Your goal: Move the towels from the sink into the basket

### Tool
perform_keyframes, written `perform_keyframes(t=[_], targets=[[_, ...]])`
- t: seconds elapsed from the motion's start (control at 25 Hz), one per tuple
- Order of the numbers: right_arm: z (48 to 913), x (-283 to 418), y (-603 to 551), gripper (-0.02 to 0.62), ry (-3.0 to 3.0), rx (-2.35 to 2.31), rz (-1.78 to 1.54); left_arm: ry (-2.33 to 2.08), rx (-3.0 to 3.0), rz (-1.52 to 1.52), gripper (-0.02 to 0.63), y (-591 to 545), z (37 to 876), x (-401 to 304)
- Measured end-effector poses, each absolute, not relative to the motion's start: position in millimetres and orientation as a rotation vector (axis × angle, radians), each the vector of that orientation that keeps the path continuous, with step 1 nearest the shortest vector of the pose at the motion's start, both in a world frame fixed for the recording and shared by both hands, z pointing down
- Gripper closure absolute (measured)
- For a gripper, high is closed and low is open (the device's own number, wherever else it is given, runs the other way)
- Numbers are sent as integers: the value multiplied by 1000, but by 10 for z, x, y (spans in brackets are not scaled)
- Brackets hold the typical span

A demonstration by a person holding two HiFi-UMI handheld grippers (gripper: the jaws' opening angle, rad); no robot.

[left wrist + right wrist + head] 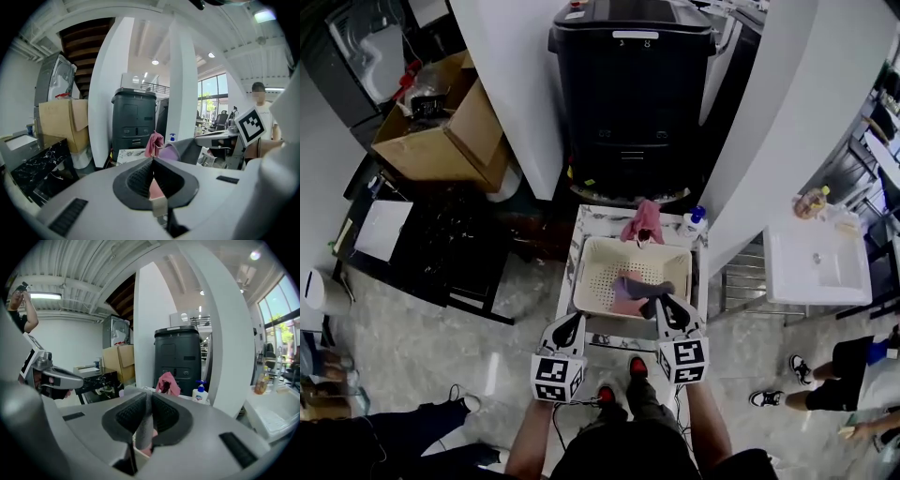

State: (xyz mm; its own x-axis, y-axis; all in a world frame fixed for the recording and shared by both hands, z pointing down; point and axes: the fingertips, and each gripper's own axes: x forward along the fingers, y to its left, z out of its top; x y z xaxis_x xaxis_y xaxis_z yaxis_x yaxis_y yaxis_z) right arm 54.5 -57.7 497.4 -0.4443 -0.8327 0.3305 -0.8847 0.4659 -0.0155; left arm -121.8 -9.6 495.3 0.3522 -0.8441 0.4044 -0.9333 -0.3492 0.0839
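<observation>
Grey towel (pixel 649 307) between jaws of right gripper (pixel 664 303), over basket (pixel 584 281)

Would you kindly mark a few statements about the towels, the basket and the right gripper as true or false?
1. The right gripper is shut on a grey towel. True.
2. The pink towel lies in the white sink. False: it hangs just behind the basket, and the sink stands apart at the right.
3. A soap bottle stands beside the pink towel. True.
4. The basket is empty. False: a purple towel lies in it.
</observation>
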Motion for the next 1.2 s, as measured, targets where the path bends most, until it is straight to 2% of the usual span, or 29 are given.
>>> perform_keyframes(t=[0.8, 1.2], targets=[[6203, 820, -997, 537, -2257, 1421, 534, -1441, 2236, 541, 598, -648, 5728, -966], [6481, 857, -959, 535, -2220, 1392, 576, -1421, 2206, 578, 598, -652, 5945, -956]])
